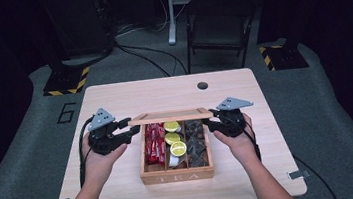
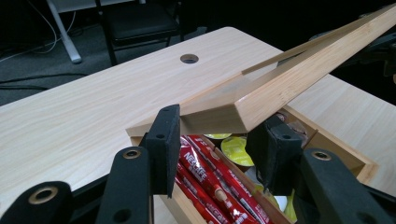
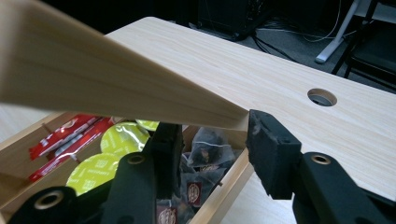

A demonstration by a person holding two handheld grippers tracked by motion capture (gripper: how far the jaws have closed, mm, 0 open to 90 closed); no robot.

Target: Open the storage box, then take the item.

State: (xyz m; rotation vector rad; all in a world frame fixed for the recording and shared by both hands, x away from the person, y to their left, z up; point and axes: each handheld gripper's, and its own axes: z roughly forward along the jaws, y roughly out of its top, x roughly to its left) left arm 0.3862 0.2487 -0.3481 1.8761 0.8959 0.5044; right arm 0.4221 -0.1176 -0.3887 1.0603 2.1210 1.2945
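An open wooden tea box (image 1: 177,176) sits mid-table, holding red stick packets (image 1: 154,142), yellow-green capsules (image 1: 174,137) and dark tea bags (image 1: 196,142). Its wooden lid (image 1: 170,116) is raised over the box's back edge, held at both ends. My left gripper (image 1: 132,129) is shut on the lid's left end; in the left gripper view the lid (image 2: 280,88) sits between the pads (image 2: 166,140) above the red packets (image 2: 210,182). My right gripper (image 1: 209,123) is shut on the right end, with the lid (image 3: 93,79) over the capsules (image 3: 119,137) and tea bags (image 3: 205,149).
The light wooden table (image 1: 114,101) has a round cable hole (image 1: 202,85) behind the box. A dark folding chair (image 1: 219,24) and cables stand on the floor beyond the far edge. Bare tabletop lies to both sides of the box.
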